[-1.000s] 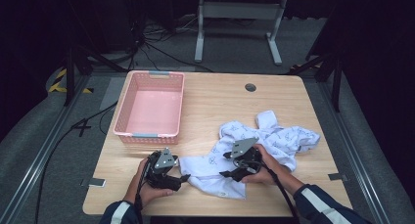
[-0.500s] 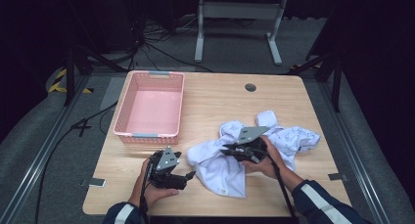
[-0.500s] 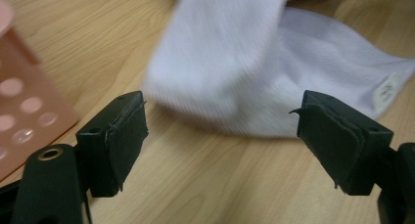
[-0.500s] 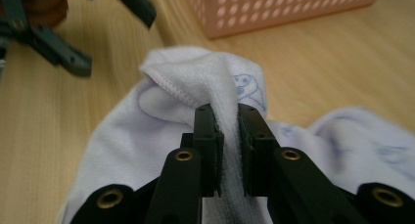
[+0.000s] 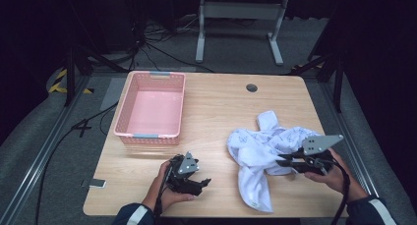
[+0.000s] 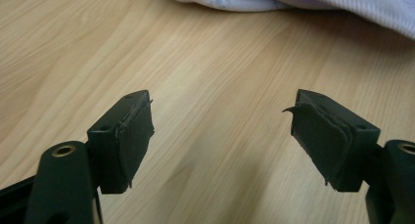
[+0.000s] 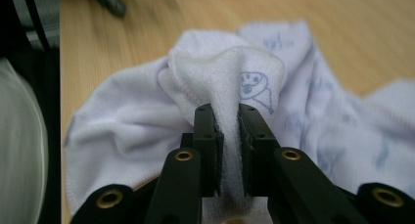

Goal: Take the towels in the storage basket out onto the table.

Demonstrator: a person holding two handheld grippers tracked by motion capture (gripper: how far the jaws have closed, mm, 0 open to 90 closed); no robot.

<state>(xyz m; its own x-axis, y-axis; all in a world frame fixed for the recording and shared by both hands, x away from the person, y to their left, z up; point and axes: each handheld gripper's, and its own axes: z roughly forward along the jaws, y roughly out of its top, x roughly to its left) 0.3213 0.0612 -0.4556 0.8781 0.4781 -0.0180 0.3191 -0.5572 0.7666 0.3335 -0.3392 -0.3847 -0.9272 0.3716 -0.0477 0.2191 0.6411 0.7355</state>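
Observation:
A white cloth (image 5: 265, 151) with small blue prints lies crumpled on the right half of the wooden table (image 5: 221, 112). My right gripper (image 5: 284, 162) is shut on a fold of this white cloth (image 7: 230, 82), pinched upright between its jaws. My left gripper (image 5: 204, 182) rests low over bare wood near the front edge, left of the cloth. In the left gripper view its jaws stand wide apart with nothing between them, and the cloth's edge (image 6: 303, 1) lies beyond them.
A pink plastic basket (image 5: 152, 109) stands with nothing in it at the table's back left. A small round hole (image 5: 252, 88) sits near the far edge. Bare wood stretches between basket and cloth. Cables and metal stands occupy the dark floor behind.
My right gripper has pulled the cloth to the right, toward the table's right edge. The left gripper has let go of the cloth and stayed near the front edge, now open.

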